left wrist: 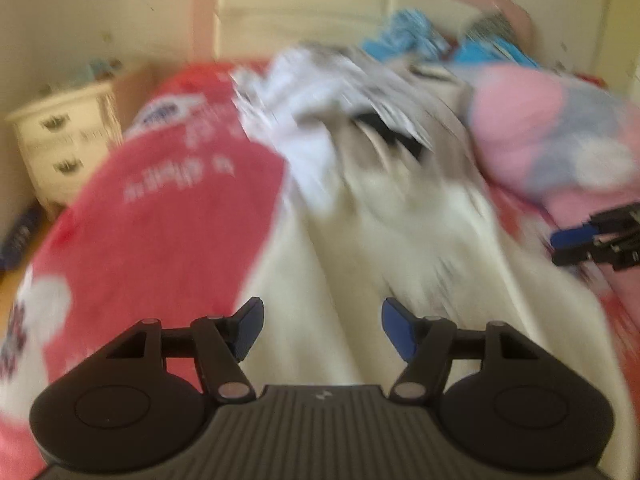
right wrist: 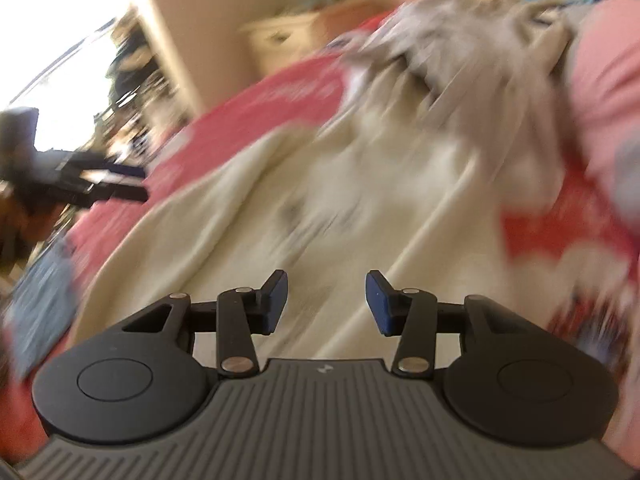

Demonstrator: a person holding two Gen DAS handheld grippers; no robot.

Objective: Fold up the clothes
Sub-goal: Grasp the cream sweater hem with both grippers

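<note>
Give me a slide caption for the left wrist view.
Left gripper, fingers open and empty, above a cream garment spread on a red bedspread, clothes pile beyond.

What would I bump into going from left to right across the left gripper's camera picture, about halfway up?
White dresser → red blanket → cream garment → pink pillow → the right gripper poking in at the edge.

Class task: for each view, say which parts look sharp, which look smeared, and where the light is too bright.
Left wrist view: the left tool is sharp, the cream cloth and clothes pile smeared. Right wrist view: the right tool is sharp, the bed streaked, the window blown out white.
</note>
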